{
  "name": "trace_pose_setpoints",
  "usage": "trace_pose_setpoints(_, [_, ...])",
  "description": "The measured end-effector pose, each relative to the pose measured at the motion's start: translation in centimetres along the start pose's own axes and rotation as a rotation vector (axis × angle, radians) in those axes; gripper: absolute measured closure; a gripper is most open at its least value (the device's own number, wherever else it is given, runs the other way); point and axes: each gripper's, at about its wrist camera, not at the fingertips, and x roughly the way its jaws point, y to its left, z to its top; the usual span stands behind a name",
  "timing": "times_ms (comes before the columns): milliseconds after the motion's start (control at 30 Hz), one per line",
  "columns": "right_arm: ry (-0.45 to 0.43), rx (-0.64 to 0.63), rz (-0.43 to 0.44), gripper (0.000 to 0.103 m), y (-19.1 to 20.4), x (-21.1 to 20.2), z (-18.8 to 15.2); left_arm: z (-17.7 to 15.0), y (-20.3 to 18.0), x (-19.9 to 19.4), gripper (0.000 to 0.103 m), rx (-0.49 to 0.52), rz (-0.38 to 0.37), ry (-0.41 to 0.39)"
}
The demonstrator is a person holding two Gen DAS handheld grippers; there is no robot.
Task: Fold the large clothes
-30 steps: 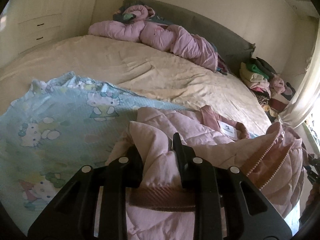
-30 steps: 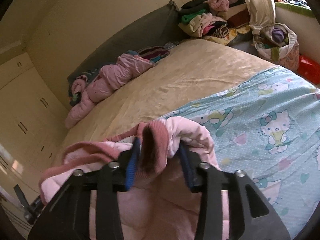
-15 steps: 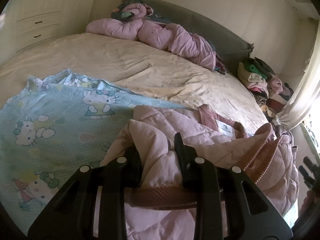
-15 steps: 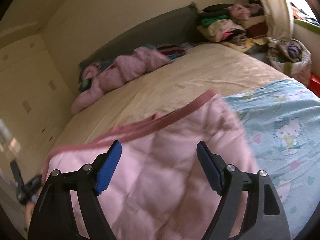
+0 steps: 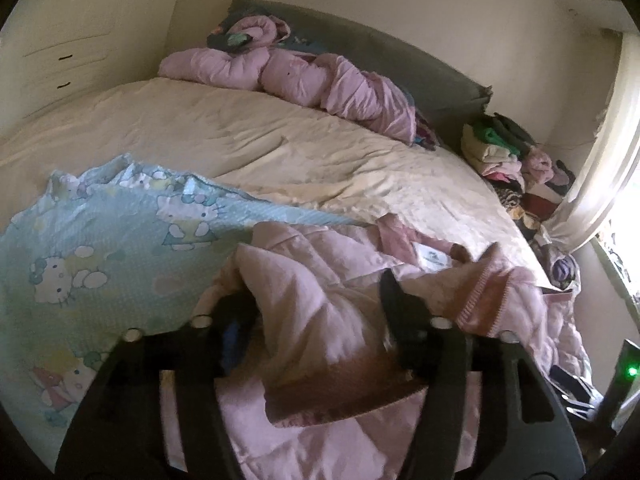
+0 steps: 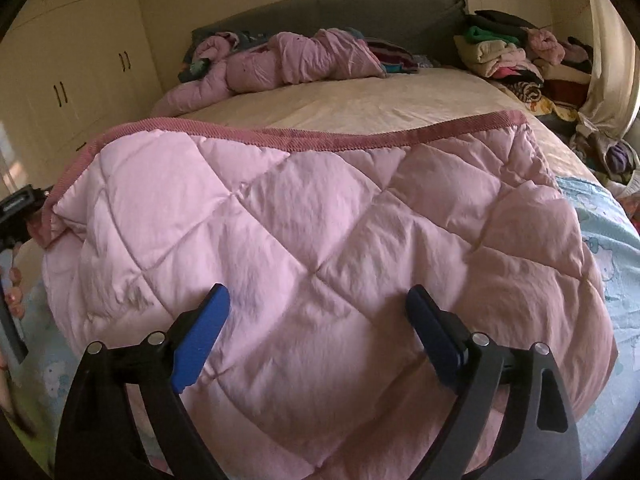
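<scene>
My right claw (image 6: pixel 316 344) has nothing in it: its jaws are opening and already stand wide, the blue pads (image 6: pixel 200 336) clear of cloth, with the pink quilted jacket (image 6: pixel 320 240) spread below and beyond them. I judge I am letting go here because this half now lies flat enough to keep its fold. My left claw (image 5: pixel 316 304) is opening too, yet a bunched fold of the jacket (image 5: pixel 320 308) sits between its jaws; whether the pads press it I cannot tell, as they are dark and blurred. That side lies lumpier, which is probably why the cloth has not yet dropped free.

The jacket is puffy and soft, stitched in a diamond pattern, with a matte, slightly crinkled shell. A darker pink ribbed band (image 6: pixel 320 138) runs along its far edge, and a white label (image 5: pixel 430 258) shows near the collar. It lies on the near end of the bed, resting on the pale blue cartoon-cat sheet (image 5: pixel 100 248), a thin printed cotton.

Beyond the jacket stretches the cream bedspread (image 5: pixel 280 148), lightly creased. Farther off, against the grey headboard (image 6: pixel 400 12), another pink padded garment (image 6: pixel 300 56) lies crumpled. Beyond the jacket's far right corner, beside the bed, sits a stack of folded clothes (image 6: pixel 504 52).
</scene>
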Motion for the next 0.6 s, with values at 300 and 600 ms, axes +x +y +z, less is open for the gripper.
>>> trace_pose_setpoints(300, [-0.047, 0.053, 0.035, 0.008, -1.9, -2.9, 0.1, 1.0, -0.5, -4.3, 0.010, 0.065, 0.075, -0.103])
trace_pose_setpoints(600, [-0.117, 0.102, -0.095, 0.005, -7.4, -6.9, -0.3, -2.1, 1.8, -3.6, 0.010, 0.121, 0.191, -0.010])
